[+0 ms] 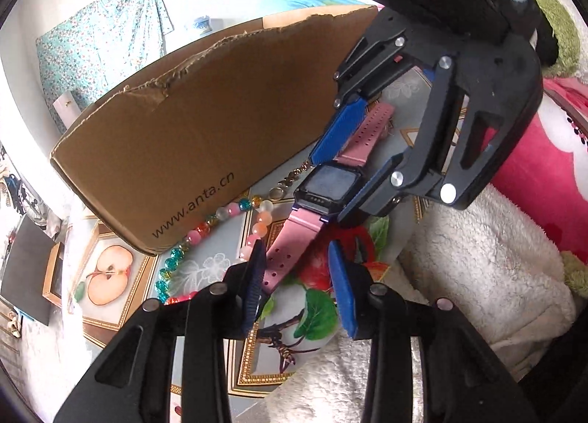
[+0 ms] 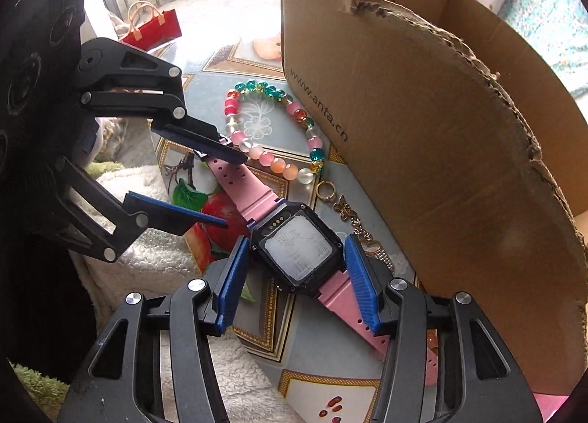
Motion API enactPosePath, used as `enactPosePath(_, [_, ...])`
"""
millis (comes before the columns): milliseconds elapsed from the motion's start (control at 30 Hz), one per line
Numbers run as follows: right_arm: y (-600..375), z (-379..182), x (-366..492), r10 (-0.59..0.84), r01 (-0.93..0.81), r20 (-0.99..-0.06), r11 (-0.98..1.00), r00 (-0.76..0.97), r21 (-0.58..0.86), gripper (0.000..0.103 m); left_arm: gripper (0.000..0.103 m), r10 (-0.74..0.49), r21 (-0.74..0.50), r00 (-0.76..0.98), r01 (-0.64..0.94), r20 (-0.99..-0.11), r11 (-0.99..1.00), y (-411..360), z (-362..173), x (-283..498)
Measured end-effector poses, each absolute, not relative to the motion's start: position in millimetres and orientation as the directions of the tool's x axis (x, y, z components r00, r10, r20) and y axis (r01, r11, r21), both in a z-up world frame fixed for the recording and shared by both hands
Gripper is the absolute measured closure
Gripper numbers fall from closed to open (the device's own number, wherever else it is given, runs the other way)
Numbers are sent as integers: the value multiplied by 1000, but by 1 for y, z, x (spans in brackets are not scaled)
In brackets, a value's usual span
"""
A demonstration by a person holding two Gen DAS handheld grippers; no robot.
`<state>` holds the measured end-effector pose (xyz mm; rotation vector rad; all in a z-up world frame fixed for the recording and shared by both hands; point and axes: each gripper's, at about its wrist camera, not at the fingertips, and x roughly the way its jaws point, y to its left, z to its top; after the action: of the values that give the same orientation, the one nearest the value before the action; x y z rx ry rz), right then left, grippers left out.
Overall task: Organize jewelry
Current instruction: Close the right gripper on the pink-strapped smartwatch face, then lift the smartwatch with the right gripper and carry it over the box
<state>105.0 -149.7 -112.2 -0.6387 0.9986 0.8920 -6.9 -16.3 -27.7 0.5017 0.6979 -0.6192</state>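
Observation:
A pink-strapped watch (image 2: 297,252) with a black square case lies face up on the fruit-patterned table (image 2: 323,360). My right gripper (image 2: 297,276) straddles the case, its blue pads (image 2: 231,283) close to two corners, and I see no firm press. In the left wrist view that same right gripper (image 1: 336,180) reaches in from the upper right around the watch (image 1: 327,184). My left gripper (image 1: 297,276) is open around the strap's free end, with a gap on one side; from the right wrist it shows as the left gripper (image 2: 235,191).
A bead bracelet (image 2: 276,165) and a gold ring with a butterfly chain (image 2: 343,208) lie beside the watch, against a torn cardboard box (image 2: 441,129). A white fluffy towel (image 1: 477,257) edges the table. A red bag (image 2: 154,26) stands farther off.

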Motion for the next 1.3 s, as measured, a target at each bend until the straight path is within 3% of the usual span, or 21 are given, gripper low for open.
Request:
enactPosePath(400, [-167, -100, 150, 415, -829, -909, 523, 42, 200, 55, 69, -280, 338, 656, 651, -700, 680, -58, -26, -22])
enactPosePath(433, [-168, -100, 150, 422, -827, -906, 522, 37, 209, 55, 72, -278, 339, 658, 649, -700, 681, -61, -26, -24])
enactPosePath(533, [-174, -99, 145, 422, -833, -904, 522, 65, 184, 55, 89, -247, 345, 662, 629, -707, 697, -65, -27, -19])
enactPosePath(933, [-197, -95, 107, 365, -779, -862, 625, 351, -53, 54, 95, -305, 229, 590, 660, -748, 715, -67, -19, -9])
enactPosePath(1067, [-200, -99, 97, 281, -733, -833, 650, 477, -201, 72, 95, -306, 224, 588, 659, -749, 718, -71, -20, -9])
enactPosePath(1133, [-198, -103, 91, 233, -703, -811, 655, 536, -277, 88, 95, -305, 224, 592, 655, -746, 722, -70, -20, -13])
enactPosePath(1300, [-184, -109, 65, 140, -600, -682, 621, 718, -504, 98, 98, -300, 238, 621, 633, -724, 737, -46, -17, -10])
